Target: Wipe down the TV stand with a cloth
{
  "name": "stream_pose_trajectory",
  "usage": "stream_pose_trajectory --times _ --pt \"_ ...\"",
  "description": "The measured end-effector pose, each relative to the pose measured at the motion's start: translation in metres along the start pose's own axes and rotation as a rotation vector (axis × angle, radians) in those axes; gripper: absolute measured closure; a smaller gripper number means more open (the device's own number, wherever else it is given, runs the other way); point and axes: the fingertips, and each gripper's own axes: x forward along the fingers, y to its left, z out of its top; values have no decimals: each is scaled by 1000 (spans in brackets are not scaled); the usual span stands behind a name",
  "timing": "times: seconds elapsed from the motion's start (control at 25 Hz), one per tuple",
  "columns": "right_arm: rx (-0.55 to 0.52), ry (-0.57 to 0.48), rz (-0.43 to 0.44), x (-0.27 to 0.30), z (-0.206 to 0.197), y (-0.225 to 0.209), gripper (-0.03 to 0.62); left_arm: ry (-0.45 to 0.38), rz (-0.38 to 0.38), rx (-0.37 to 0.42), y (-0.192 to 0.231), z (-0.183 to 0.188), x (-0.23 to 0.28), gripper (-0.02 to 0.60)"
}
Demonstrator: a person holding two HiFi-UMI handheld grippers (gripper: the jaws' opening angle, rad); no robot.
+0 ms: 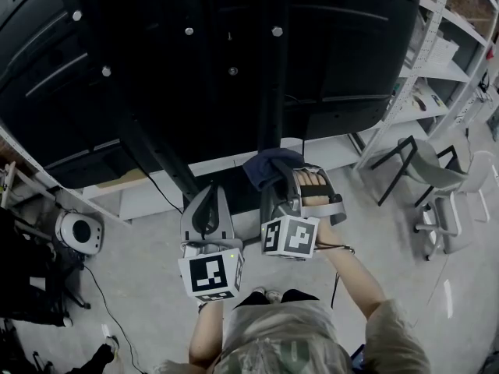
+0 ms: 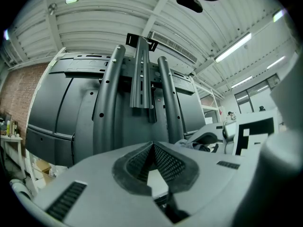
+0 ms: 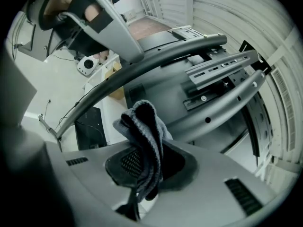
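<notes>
The TV stand's black columns [image 1: 269, 68] rise behind a big dark TV back [image 1: 156, 61]; up close they show as curved tubes and a slotted bracket [image 2: 142, 79] and as slanting tubes [image 3: 213, 79]. A dark blue-grey cloth [image 1: 269, 168] is bunched in my right gripper [image 1: 274, 184], which is shut on it just below the foot of the middle column. The cloth [image 3: 144, 126] sticks up between the pads. My left gripper [image 1: 209, 201] hangs beside it to the left, shut and empty, its pads [image 2: 163, 162] meeting in a point toward the columns.
A white low base or shelf [image 1: 148, 197] runs under the TV. A round white device [image 1: 78, 231] sits on the floor at left, with cables nearby. Grey chairs [image 1: 437, 170] and white metal shelving [image 1: 444, 68] stand at right. The person's feet show below.
</notes>
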Motion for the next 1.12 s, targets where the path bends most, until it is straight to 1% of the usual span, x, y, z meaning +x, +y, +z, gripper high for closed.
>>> stream_pose_trajectory --times 0.2,0.6,0.92,1.12 --pt "-11 19 33 8 -13 29 537 3 12 -14 2 -14 1 566" --pt "-20 12 66 20 -32 72 537 36 26 -36 -2 -58 4 566" --pt "-22 27 141 29 -50 122 537 72 51 -58 2 -93 4 566" --pt "-18 38 187 38 -66 160 537 81 51 -69 4 -114 6 566"
